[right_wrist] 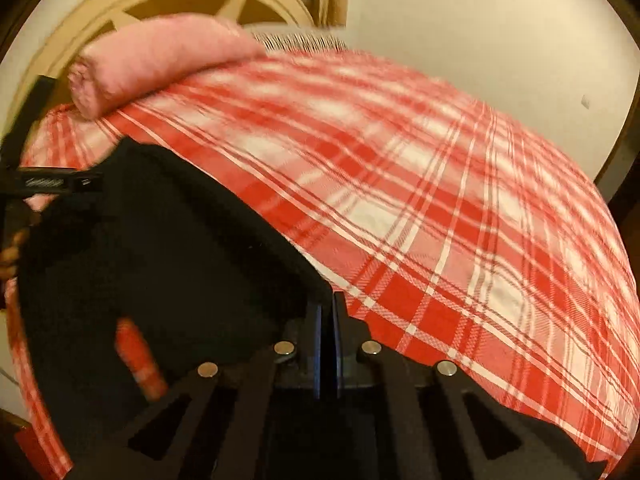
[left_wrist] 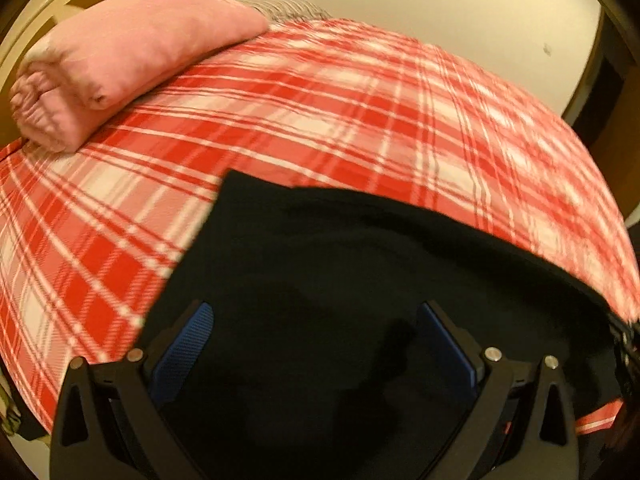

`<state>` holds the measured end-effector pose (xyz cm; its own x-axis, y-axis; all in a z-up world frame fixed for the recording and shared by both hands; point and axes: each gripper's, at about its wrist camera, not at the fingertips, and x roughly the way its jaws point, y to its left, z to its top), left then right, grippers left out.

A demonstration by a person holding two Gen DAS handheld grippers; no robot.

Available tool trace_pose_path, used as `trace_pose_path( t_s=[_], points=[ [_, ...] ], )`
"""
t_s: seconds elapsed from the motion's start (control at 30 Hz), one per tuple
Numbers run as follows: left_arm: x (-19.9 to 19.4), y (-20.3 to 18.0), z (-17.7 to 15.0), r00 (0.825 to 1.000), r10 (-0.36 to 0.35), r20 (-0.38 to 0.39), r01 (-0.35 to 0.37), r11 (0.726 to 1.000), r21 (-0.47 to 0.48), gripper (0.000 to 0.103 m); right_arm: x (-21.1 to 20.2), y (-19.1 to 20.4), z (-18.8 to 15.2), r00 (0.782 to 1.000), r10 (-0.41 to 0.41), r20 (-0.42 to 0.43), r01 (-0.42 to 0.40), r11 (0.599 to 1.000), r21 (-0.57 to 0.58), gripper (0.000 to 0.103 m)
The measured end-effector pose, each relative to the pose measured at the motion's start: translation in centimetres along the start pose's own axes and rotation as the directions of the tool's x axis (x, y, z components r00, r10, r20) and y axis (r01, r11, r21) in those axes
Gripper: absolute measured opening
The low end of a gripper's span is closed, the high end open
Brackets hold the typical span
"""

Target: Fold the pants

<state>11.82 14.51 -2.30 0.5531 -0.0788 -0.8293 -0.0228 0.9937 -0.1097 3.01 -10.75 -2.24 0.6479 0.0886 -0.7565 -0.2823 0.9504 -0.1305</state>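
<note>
Black pants (left_wrist: 340,264) lie on a bed with a red-and-white plaid cover (left_wrist: 320,112). In the left wrist view my left gripper (left_wrist: 316,320) is open, its blue pads (left_wrist: 188,344) spread wide just over the black cloth. In the right wrist view the pants (right_wrist: 168,240) fill the lower left. My right gripper (right_wrist: 327,312) is shut on the pants' right edge, with the cloth pinched between its blue pads. The left gripper (right_wrist: 52,182) shows at the left edge of that view.
A rolled pink blanket (left_wrist: 120,60) lies at the far left of the bed, in front of a cream headboard (left_wrist: 52,4). It also shows in the right wrist view (right_wrist: 160,60). A pale wall (left_wrist: 460,12) runs behind. Plaid cover (right_wrist: 460,220) stretches right of the pants.
</note>
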Motion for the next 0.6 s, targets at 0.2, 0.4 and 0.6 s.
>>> trace_pose_path(
  t_s=[0.2, 0.4, 0.6],
  points=[
    [-1.5, 1.2, 2.1, 0.999, -0.045, 0.026, 0.046, 0.998, -0.048, 0.103, -4.0, 4.1, -2.4, 0.997, 0.009, 0.074, -0.005, 0.999, -0.046, 0.004],
    [1.1, 1.0, 4.4, 0.990, -0.127, -0.065, 0.117, 0.984, -0.134, 0.103, -3.7, 7.5, -6.0, 0.997, -0.014, 0.073, 0.020, 0.996, -0.084, 0.004],
    [2.6, 0.3, 5.3, 0.986, -0.121, -0.118, 0.100, 0.980, -0.171, 0.103, -3.4, 8.1, -7.6, 0.997, 0.000, 0.080, 0.007, 0.997, -0.082, 0.004]
  ],
)
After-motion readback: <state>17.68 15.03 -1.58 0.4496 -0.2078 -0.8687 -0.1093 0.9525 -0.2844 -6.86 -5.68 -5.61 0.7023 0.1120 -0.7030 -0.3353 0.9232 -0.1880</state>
